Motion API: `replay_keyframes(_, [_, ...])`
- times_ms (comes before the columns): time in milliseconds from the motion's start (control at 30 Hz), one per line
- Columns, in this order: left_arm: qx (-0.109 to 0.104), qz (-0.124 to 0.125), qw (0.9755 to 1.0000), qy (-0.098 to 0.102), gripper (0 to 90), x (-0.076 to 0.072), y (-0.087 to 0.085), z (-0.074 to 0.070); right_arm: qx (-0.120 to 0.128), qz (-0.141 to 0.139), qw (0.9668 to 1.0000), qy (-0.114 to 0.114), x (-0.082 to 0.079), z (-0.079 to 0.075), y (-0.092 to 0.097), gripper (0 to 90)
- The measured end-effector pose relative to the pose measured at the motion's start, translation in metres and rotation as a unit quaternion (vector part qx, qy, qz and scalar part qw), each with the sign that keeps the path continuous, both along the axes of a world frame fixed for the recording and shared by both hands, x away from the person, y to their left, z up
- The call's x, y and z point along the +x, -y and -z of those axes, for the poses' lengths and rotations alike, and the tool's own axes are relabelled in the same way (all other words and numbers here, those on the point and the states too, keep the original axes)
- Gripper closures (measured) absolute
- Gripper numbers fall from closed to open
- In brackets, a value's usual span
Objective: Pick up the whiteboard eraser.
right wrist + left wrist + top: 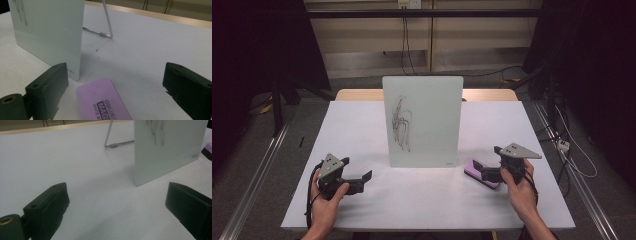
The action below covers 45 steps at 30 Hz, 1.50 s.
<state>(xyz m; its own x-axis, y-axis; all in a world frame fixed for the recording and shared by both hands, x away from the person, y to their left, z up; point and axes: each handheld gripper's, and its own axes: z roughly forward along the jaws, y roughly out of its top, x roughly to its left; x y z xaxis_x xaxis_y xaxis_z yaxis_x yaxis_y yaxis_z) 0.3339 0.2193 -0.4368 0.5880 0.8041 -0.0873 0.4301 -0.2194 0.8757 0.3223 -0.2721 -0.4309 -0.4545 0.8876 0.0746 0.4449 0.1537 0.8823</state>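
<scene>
A small white glass board (423, 120) stands upright at the middle of the white table (362, 125), with dark scribbles on its left half. A purple eraser (473, 171) with a black underside lies flat by the board's lower right corner. My right gripper (481, 170) is open and hovers low over the eraser. In the right gripper view the eraser (102, 100) lies between the wide-apart jaws, nearer the left one, with neither pad touching it. My left gripper (364, 177) rests open near the front left, with nothing between its jaws (117, 195).
A wire stand (106, 22) props the board (50, 32) from behind and reaches onto the table. A wooden strip (357, 94) shows beyond the table's far edge. Dark frames and cables line the floor on both sides.
</scene>
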Motion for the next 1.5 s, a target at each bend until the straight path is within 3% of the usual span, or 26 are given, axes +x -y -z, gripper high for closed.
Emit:
replay_keyframes(67, [-0.003, -0.003, 1.0, 0.002, 4.7, 0.0, 0.0, 0.0, -0.014, -0.007, 0.9998, -0.009, 0.005, -0.001, -0.002, 8.2])
replay_keyframes(267, [-0.001, -0.008, 0.9999, 0.006, 4.7, 0.001, -0.003, -0.001, -0.01, -0.036, 0.999, -0.026, 0.016, -0.009, 0.0, 6.0])
replay_keyframes(400, [0.0, -0.007, 1.0, 0.005, 4.7, 0.001, -0.003, -0.001, -0.01, -0.042, 0.9984, -0.036, 0.027, -0.012, 0.001, 9.1])
replay_keyframes(500, [-0.001, -0.006, 1.0, 0.002, 4.7, 0.001, -0.003, 0.0, -0.015, -0.065, 0.9964, -0.052, 0.035, -0.015, -0.001, 8.0])
replay_keyframes(600, [-0.002, 0.0, 1.0, 0.004, 4.7, 0.001, -0.002, -0.001, -0.02, -0.065, 0.9966, -0.048, 0.039, -0.016, -0.002, 9.9])
replay_keyframes(667, [-0.008, -0.001, 0.9999, 0.007, 4.7, 0.0, -0.001, 0.0, -0.018, -0.082, 0.9947, -0.06, 0.042, -0.012, -0.003, 9.8])
replay_keyframes(833, [0.0, 0.005, 1.0, -0.003, 4.9, 0.001, 0.0, 0.003, -0.028, -0.092, 0.9921, -0.08, 0.039, -0.006, -0.004, 9.3])
replay_keyframes(900, [-0.004, 0.006, 1.0, -0.006, 4.9, 0.001, 0.0, 0.003, -0.037, -0.099, 0.9901, -0.092, 0.036, -0.003, -0.004, 10.2])
replay_keyframes(967, [-0.009, 0.005, 0.9999, -0.007, 4.9, 0.001, -0.001, 0.003, -0.058, -0.112, 0.9844, -0.122, 0.033, -0.003, -0.002, 11.8])
replay_keyframes(1000, [-0.013, 0.004, 0.9999, -0.007, 5.0, 0.001, -0.002, 0.003, -0.061, -0.116, 0.9831, -0.128, 0.033, -0.003, -0.001, 12.7])
replay_keyframes(1100, [-0.009, -0.001, 0.9999, -0.007, 5.0, 0.003, -0.003, 0.003, -0.069, -0.123, 0.9811, -0.133, 0.031, -0.004, 0.001, 14.6])
replay_keyframes(1133, [-0.011, -0.002, 0.9999, -0.008, 5.0, 0.003, -0.002, 0.004, -0.075, -0.136, 0.9776, -0.142, 0.03, -0.005, 0.002, 19.8])
replay_keyframes(1167, [-0.009, -0.001, 0.9999, -0.009, 5.0, 0.003, -0.002, 0.004, -0.075, -0.136, 0.9776, -0.142, 0.03, -0.005, 0.002, 19.8])
replay_keyframes(1233, [-0.007, 0.003, 1.0, -0.006, 5.1, 0.003, -0.001, 0.003, -0.088, -0.145, 0.9728, -0.157, 0.029, -0.005, 0.003, 20.8])
replay_keyframes(1267, [-0.007, 0.004, 1.0, -0.006, 5.1, 0.003, 0.0, 0.003, -0.088, -0.145, 0.9728, -0.157, 0.029, -0.005, 0.003, 20.8])
replay_keyframes(1300, [-0.006, 0.005, 0.9999, -0.007, 5.0, 0.003, 0.0, 0.003, -0.099, -0.148, 0.9698, -0.166, 0.029, -0.005, 0.004, 21.8])
replay_keyframes(1333, [-0.005, 0.006, 1.0, -0.006, 5.0, 0.003, 0.0, 0.003, -0.099, -0.148, 0.9698, -0.166, 0.029, -0.005, 0.004, 21.8])
replay_keyframes(1367, [-0.002, 0.007, 1.0, -0.006, 5.1, 0.003, 0.0, 0.003, -0.115, -0.152, 0.9658, -0.176, 0.028, -0.007, 0.004, 24.2])
replay_keyframes(1400, [-0.002, 0.008, 1.0, -0.006, 5.1, 0.002, 0.0, 0.003, -0.115, -0.152, 0.9658, -0.176, 0.028, -0.007, 0.004, 24.2])
replay_keyframes(1467, [-0.003, 0.009, 0.9999, -0.006, 5.1, 0.002, 0.0, 0.003, -0.133, -0.159, 0.9611, -0.182, 0.028, -0.009, 0.004, 24.5])
replay_keyframes(1500, [-0.001, 0.009, 0.9999, -0.005, 5.1, 0.002, 0.0, 0.003, -0.133, -0.159, 0.9611, -0.182, 0.028, -0.009, 0.004, 24.5])
